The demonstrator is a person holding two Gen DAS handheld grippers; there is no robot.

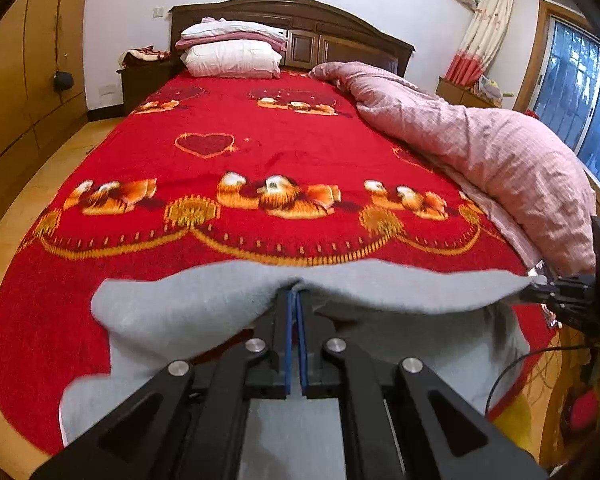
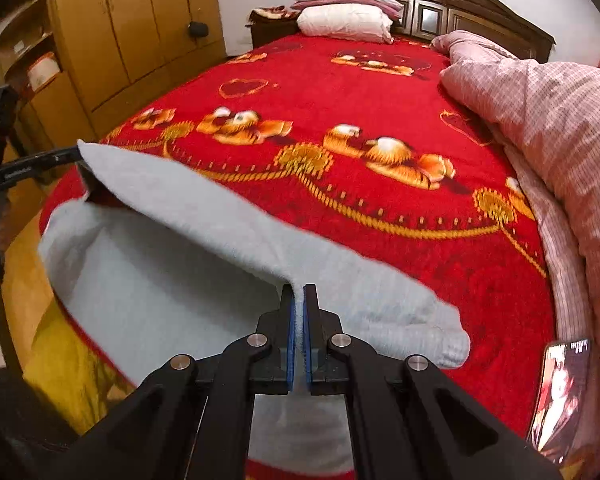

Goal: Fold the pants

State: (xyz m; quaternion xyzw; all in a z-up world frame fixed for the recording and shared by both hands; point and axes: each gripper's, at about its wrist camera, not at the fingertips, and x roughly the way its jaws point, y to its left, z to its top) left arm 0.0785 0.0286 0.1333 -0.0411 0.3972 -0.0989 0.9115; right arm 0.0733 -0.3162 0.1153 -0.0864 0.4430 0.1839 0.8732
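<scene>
Both my tongs are pinching the one pair of pants (image 1: 204,312), grey fleece, at the near end of the bed (image 1: 260,152). Left tongs (image 1: 296,294) pressed together on the lifted fabric edge; right tongs (image 2: 299,294) likewise, cloth visible between the blue pads (image 2: 290,344). The edge spans between the two, raised off the red blanket (image 2: 380,92); the rest of the pants drapes down over the bed's near end. One pink duvet (image 1: 500,152) bunched along the right side. Pillows (image 1: 232,60) stacked far end at the headboard; count unclear. One phone (image 2: 560,396) near right, screen lit.
</scene>
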